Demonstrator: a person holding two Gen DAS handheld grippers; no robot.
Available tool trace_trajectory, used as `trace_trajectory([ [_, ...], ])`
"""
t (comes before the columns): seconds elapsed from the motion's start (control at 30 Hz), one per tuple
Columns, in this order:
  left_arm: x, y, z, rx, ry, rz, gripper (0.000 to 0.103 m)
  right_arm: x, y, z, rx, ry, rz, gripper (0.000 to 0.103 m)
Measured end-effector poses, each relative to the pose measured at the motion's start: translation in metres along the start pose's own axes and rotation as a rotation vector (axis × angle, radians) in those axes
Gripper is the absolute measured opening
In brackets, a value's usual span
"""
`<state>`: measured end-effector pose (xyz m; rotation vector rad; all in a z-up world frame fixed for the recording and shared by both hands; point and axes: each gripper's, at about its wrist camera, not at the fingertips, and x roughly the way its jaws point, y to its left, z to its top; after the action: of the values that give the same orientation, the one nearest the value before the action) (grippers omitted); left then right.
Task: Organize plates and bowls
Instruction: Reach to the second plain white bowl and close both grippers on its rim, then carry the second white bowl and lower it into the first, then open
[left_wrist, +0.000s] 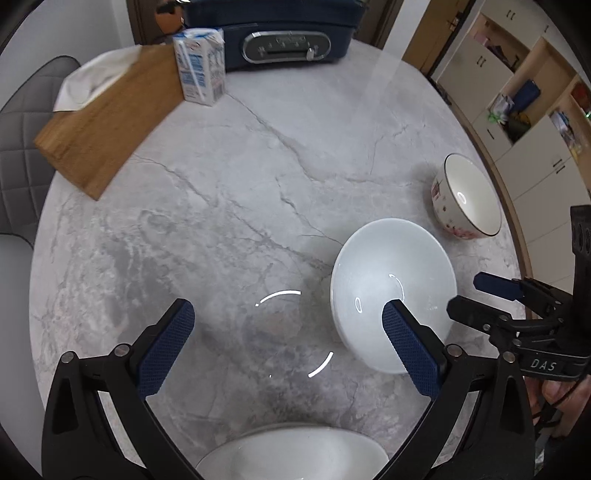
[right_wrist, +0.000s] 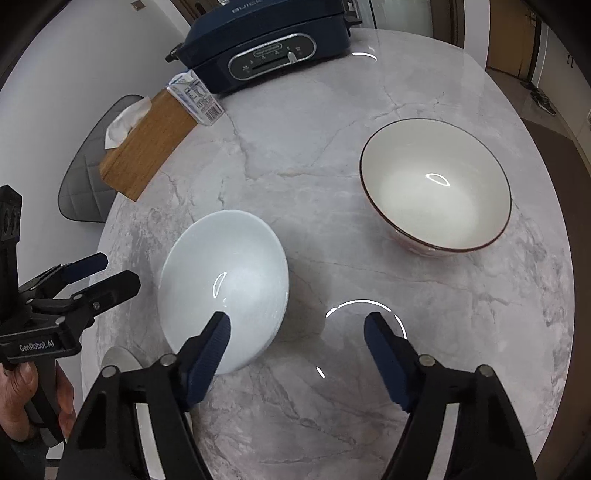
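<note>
A plain white bowl (left_wrist: 393, 291) (right_wrist: 225, 284) stands upright on the marble table. A patterned bowl with a dark rim (left_wrist: 467, 195) (right_wrist: 436, 184) stands further right. A white plate (left_wrist: 295, 456) lies at the near edge under my left gripper. My left gripper (left_wrist: 288, 332) is open and empty, its right finger in front of the white bowl. My right gripper (right_wrist: 297, 332) is open and empty, its left finger over the white bowl's near rim. Each gripper shows in the other's view, the right one (left_wrist: 476, 295) and the left one (right_wrist: 110, 271).
A wooden tissue box (left_wrist: 107, 122) (right_wrist: 147, 144) and a milk carton (left_wrist: 201, 66) (right_wrist: 197, 98) sit at the far left. A dark blue electric cooker (left_wrist: 284, 40) (right_wrist: 266, 44) stands at the back. A grey chair (left_wrist: 22, 147) is beyond the table's left edge.
</note>
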<state>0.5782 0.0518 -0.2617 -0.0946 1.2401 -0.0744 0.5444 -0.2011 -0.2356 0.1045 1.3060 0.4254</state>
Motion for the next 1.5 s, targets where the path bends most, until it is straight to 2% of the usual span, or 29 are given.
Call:
trace_trajectory([
  [0.2,0.034,-0.01,0.003,0.049,0.047,0.037,0.102,0.02,-0.008,0.012,0.058,0.037,0.023,0.077],
  [0.27,0.043,-0.013,0.002,0.065,0.063,0.037,0.1,0.026,-0.006,0.013,0.048,0.053,0.013,0.073],
  [0.33,0.05,-0.015,0.002,0.076,0.074,0.038,0.09,0.033,-0.005,0.014,0.043,0.075,0.012,0.06],
  [0.4,0.056,-0.013,0.004,0.073,0.091,0.024,0.058,0.038,-0.005,0.014,0.049,0.09,0.011,0.05],
  [0.43,0.059,-0.012,0.004,0.067,0.098,0.009,0.051,0.04,-0.004,0.013,0.05,0.096,0.012,0.04],
  [0.53,0.065,-0.013,0.004,0.072,0.11,-0.021,0.043,0.045,-0.002,0.013,0.039,0.109,0.028,0.025],
  [0.63,0.065,-0.019,0.005,0.09,0.115,-0.041,0.026,0.046,0.007,0.014,0.007,0.111,0.042,0.011],
  [0.67,0.065,-0.023,0.005,0.101,0.118,-0.046,0.015,0.045,0.01,0.014,-0.004,0.108,0.031,0.011],
  [0.7,0.064,-0.027,0.004,0.106,0.118,-0.049,0.01,0.045,0.013,0.014,-0.014,0.106,0.023,0.011],
  [0.9,0.046,-0.03,0.005,0.11,0.09,-0.046,0.01,0.036,0.015,0.014,0.006,0.093,0.045,0.009],
  [1.13,-0.007,-0.024,-0.005,0.098,0.039,-0.057,0.01,-0.002,0.041,0.011,-0.023,0.049,0.069,0.009],
  [1.33,-0.06,-0.006,-0.036,0.067,0.007,-0.054,0.01,-0.033,0.076,-0.007,-0.085,0.024,0.093,0.01],
  [1.5,-0.096,0.01,-0.081,0.037,-0.003,-0.051,0.01,-0.048,0.105,-0.033,-0.139,0.031,0.114,0.01],
])
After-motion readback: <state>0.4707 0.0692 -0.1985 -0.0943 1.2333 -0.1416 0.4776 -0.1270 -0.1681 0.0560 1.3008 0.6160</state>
